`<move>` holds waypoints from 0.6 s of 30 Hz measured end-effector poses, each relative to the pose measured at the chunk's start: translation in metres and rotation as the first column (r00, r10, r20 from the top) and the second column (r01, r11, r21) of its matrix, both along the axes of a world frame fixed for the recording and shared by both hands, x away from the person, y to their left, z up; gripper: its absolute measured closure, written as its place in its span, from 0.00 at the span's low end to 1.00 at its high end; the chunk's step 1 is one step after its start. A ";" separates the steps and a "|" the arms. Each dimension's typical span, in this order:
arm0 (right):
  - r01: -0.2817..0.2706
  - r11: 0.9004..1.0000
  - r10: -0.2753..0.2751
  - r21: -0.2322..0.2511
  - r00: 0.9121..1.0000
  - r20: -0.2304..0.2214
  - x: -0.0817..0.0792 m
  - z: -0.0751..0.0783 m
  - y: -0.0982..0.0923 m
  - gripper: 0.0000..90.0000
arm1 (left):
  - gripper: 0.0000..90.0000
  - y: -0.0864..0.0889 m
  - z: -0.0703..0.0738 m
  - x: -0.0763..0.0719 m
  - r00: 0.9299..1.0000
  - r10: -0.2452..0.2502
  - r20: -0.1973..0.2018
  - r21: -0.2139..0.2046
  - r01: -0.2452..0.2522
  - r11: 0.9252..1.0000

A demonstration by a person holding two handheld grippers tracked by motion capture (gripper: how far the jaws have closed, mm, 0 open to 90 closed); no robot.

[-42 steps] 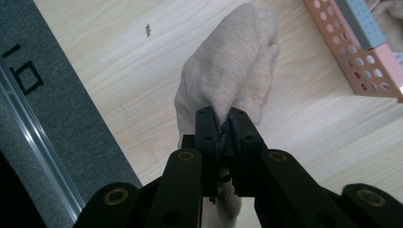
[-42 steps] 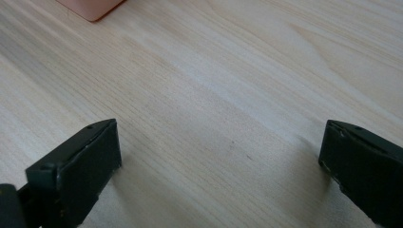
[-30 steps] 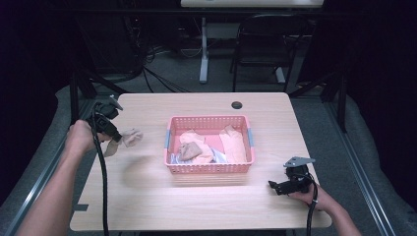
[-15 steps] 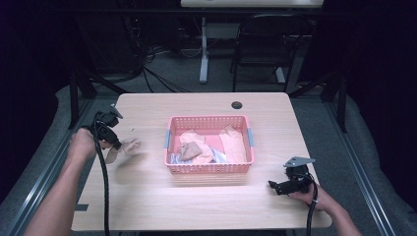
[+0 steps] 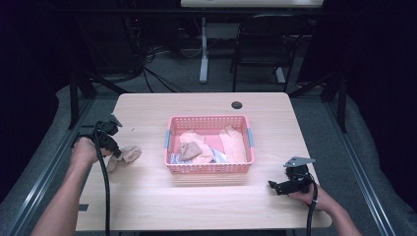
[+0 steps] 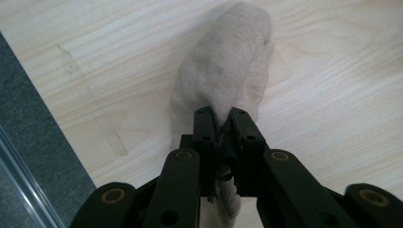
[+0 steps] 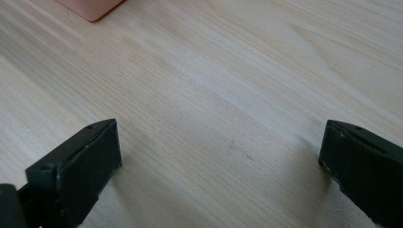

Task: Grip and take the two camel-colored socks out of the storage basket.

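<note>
Beige fabric, a sock [image 6: 227, 71], is clamped between the jaws of the left gripper [image 6: 221, 124], which are closed tight on one end of it. The rest of the sock is laid out on the wooden table [image 6: 332, 61] toward the upper centre of the left gripper view. In the high view, the left gripper [image 5: 116, 151] is seen at the left of the frame, near the table's left edge, with the sock [image 5: 129, 154] just to its right on the tabletop [image 5: 206, 206].

A pink basket [image 5: 170, 140] is placed at the centre of the table, well apart from the sock; several pieces of cloth [image 5: 196, 147] are contained in it.

The right gripper [image 5: 273, 186] is held low over the table at the lower right of the high view. In the right gripper view, its jaws are spread wide, nothing is held between them, and a corner of the basket [image 7: 92, 8] is visible at the upper left.
</note>
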State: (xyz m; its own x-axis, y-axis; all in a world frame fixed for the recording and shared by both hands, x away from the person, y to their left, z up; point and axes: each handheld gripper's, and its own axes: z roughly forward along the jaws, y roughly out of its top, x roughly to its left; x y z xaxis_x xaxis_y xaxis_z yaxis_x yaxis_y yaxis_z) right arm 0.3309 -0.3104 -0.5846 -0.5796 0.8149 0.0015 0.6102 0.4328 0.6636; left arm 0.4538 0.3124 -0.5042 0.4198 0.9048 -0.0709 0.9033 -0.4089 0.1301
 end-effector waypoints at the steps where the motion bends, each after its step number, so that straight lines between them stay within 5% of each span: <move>1: 0.000 1.000 0.000 0.000 1.000 0.000 0.000 0.000 0.000 0.00 | 0.91 0.001 -0.002 0.000 1.000 0.001 -0.002 -0.001 -0.001 1.000; 9: 0.000 1.000 0.000 0.000 1.000 0.000 0.000 0.000 0.000 0.00 | 0.86 0.004 -0.012 -0.002 1.000 0.013 -0.012 -0.021 -0.014 1.000; 15: 0.000 1.000 0.000 0.000 1.000 0.000 0.000 0.000 0.000 0.00 | 0.27 0.000 0.011 -0.006 0.999 0.023 0.047 -0.014 -0.022 1.000; 18: 0.000 1.000 0.000 0.000 1.000 0.000 0.000 0.000 0.000 0.00 | 0.16 -0.002 0.027 -0.008 0.997 0.012 0.073 -0.039 -0.009 0.999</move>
State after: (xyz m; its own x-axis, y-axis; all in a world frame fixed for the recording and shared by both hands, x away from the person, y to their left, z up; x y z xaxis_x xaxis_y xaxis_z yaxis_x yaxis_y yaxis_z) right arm 0.3308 -0.3104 -0.5846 -0.5795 0.8150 0.0014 0.6104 0.4329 0.6634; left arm 0.4454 0.3103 -0.4772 0.4154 0.9065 -0.0753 0.8951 -0.3926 0.2114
